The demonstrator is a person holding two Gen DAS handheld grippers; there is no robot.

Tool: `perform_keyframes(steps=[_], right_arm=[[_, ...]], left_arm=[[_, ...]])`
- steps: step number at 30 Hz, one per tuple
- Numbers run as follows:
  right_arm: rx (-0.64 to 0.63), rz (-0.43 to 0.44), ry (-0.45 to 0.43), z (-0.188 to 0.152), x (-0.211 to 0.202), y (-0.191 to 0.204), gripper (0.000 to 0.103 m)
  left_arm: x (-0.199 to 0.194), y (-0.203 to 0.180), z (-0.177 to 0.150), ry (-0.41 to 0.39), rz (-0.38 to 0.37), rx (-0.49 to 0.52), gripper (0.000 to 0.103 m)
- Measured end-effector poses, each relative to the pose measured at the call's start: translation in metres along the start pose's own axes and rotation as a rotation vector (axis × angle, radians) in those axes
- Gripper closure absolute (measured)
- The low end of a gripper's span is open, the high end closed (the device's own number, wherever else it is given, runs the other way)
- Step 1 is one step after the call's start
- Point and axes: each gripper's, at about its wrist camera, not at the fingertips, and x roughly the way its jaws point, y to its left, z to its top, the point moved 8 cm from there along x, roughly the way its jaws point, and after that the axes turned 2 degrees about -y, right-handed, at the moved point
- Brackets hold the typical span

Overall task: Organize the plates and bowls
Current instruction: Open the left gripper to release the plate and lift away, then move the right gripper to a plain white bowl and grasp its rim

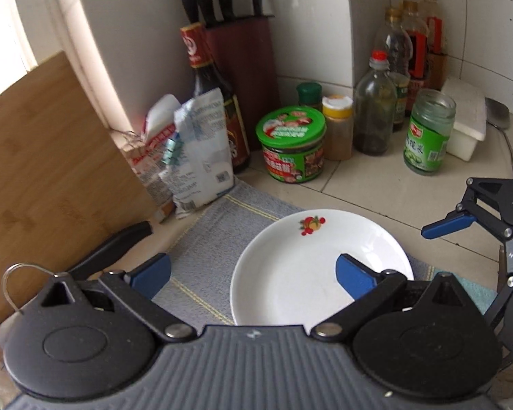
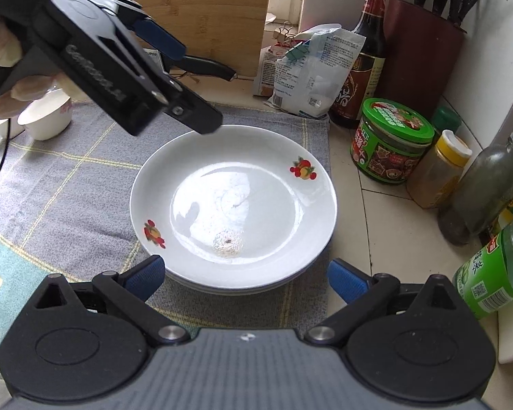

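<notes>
Right gripper (image 2: 244, 275) spread wide, nothing pinched; stack of white plates (image 2: 234, 205) just ahead of its tips, the near rim reaching between the blue pads (image 2: 145, 275) without touching them. Stack sits on grey checked cloth (image 2: 68, 171). Top plate has fruit decals and a small speck of residue near the front. Left gripper (image 1: 253, 271) also spread, empty, held above the far-left rim of the plates; gloved hand (image 2: 3, 44) behind it. Small white bowl (image 2: 48, 114) on the cloth beyond the left gripper. Green-lidded jar (image 2: 391, 140), sauce bottle (image 2: 362, 54) and knife block (image 2: 424, 51) lie ahead-right of the right gripper; cutting board (image 2: 188, 10) stands behind.
</notes>
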Motion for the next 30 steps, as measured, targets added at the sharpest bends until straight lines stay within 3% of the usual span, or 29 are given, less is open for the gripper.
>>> perform_keyframes(steps=[7,12,19,24,30], right_arm=[[0.011,0.011,-0.069,0.018,-0.007,0.016,0.0],[0.022,0.081,-0.102,0.036,-0.004,0.045,0.0],[-0.065,0.146,-0.124,0.062,0.009,0.117,0.0],[-0.117,0.201,-0.098,0.077,0.017,0.186,0.0],[-0.141,0.27,-0.071,0.089,0.023,0.263,0.0]], left_arm=[[-0.071,0.014,-0.027,-0.111,0.138,-0.18,0.001],[-0.111,0.036,-0.077,-0.099,0.269,-0.294,0.001],[-0.163,0.08,-0.151,-0.074,0.385,-0.399,0.001],[-0.191,0.107,-0.211,-0.036,0.426,-0.426,0.001],[-0.209,0.131,-0.289,0.045,0.411,-0.437,0.001]])
